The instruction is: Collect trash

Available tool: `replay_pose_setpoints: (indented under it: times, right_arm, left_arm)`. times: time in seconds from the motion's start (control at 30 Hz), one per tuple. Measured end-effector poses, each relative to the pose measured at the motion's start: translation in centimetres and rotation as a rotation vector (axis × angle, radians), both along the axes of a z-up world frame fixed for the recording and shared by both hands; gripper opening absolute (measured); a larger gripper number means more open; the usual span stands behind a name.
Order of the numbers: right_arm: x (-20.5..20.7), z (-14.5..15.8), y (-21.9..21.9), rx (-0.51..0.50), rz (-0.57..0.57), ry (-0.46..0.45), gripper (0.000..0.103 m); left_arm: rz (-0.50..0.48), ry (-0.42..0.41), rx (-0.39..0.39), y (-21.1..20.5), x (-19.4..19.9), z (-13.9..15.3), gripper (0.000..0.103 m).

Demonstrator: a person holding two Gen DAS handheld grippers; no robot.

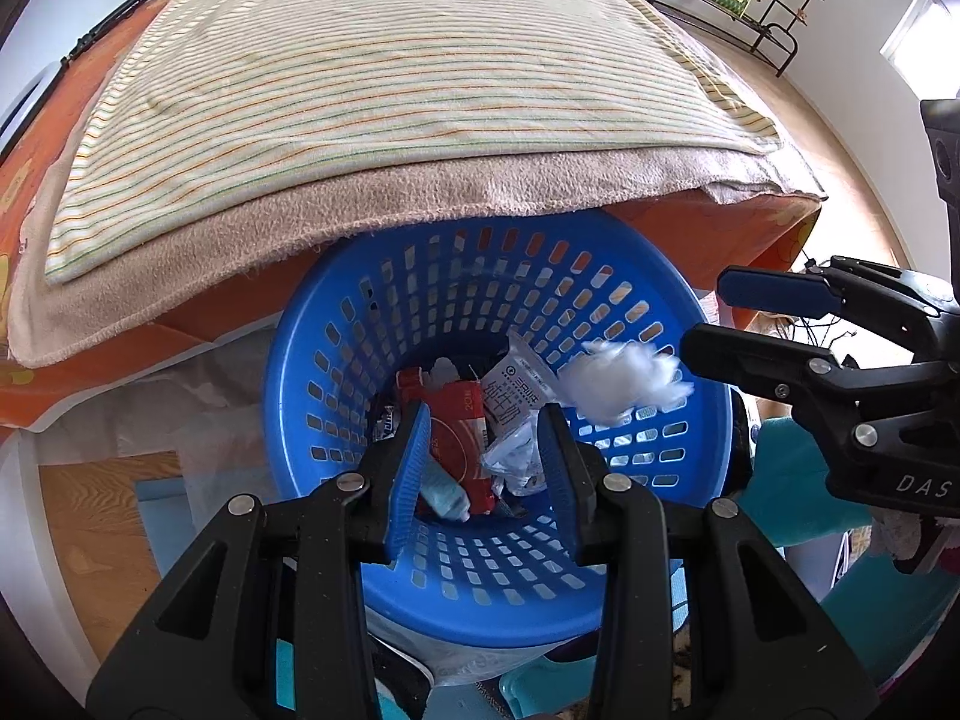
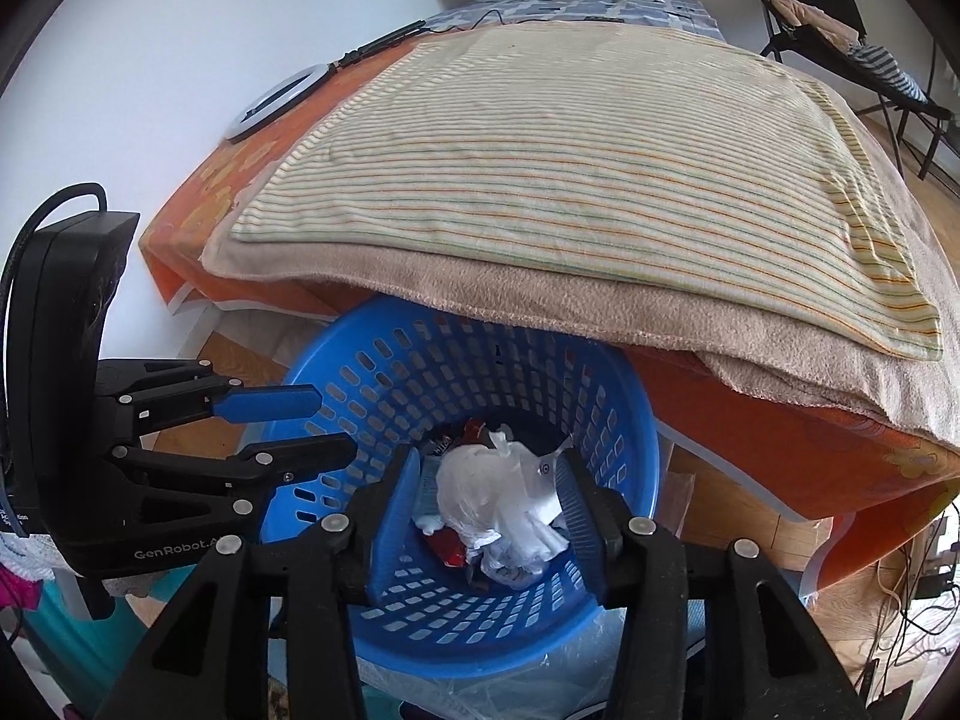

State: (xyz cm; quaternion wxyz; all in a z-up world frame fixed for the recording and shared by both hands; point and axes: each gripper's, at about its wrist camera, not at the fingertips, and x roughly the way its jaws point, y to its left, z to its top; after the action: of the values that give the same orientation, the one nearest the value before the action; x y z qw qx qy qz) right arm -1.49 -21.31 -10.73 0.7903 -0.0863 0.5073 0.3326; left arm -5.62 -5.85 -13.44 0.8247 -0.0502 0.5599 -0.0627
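A blue slotted basket point(image 1: 277, 372) point(image 2: 480, 657) stands below the table edge. It holds a red packet point(image 1: 456, 438), a white milk pouch point(image 1: 511, 402) and crumpled plastic. A white tissue wad point(image 1: 624, 387) point(image 2: 492, 498), blurred, hangs free over the basket, just off the tips of my right gripper point(image 1: 702, 318) point(image 2: 492, 462). That gripper's jaws stand apart and its pads do not touch the wad. My left gripper point(image 1: 486, 420) point(image 2: 336, 423) hovers over the basket's other side, open, with nothing held between its fingers.
A striped towel point(image 1: 390, 90) on a tan blanket point(image 2: 600, 306) overhangs the basket's far rim, over an orange tablecloth point(image 2: 780, 456). A ring light point(image 2: 276, 102) lies at the table's far left. A black chair point(image 2: 840, 30) stands at the back right. Cables lie on the floor at the right point(image 2: 900, 588).
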Motion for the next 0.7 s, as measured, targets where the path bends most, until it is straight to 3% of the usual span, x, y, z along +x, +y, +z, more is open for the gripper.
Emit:
replay_pose_setpoints:
  times: [0.07,0.13,0.3,0.4,0.5,0.6,0.7]
  right_arm:
    - [0.11,-0.04,-0.13,-0.001,-0.006,0.001,0.055]
    - [0.13,-0.06,-0.17,-0.001,-0.013,0.001,0.061]
    - [0.25,0.08,-0.36,-0.006,-0.029,-0.007,0.071]
    - [0.38,0.17,-0.52,-0.01,-0.038,-0.01,0.071]
    - [0.5,0.29,-0.62,-0.017,-0.05,-0.013,0.071]
    - [0.57,0.42,-0.69,-0.021,-0.057,-0.017,0.072]
    - [0.59,0.9,-0.87,-0.023,-0.073,-0.042,0.088]
  left_arm:
    - [0.004,0.003,0.002,0.08,-0.02,-0.06,0.04]
    - [0.011,-0.004,0.005,0.17,-0.09,0.0,0.052]
    - [0.022,-0.01,0.017,0.43,-0.1,0.12,0.053]
    - [0.029,-0.006,0.019,0.57,-0.07,0.02,0.053]
    - [0.036,-0.013,0.024,0.68,-0.13,0.09,0.064]
    - [0.04,-0.016,0.018,0.81,-0.12,0.28,0.064]
    - [0.047,-0.016,0.022,0.91,-0.02,0.5,0.065]
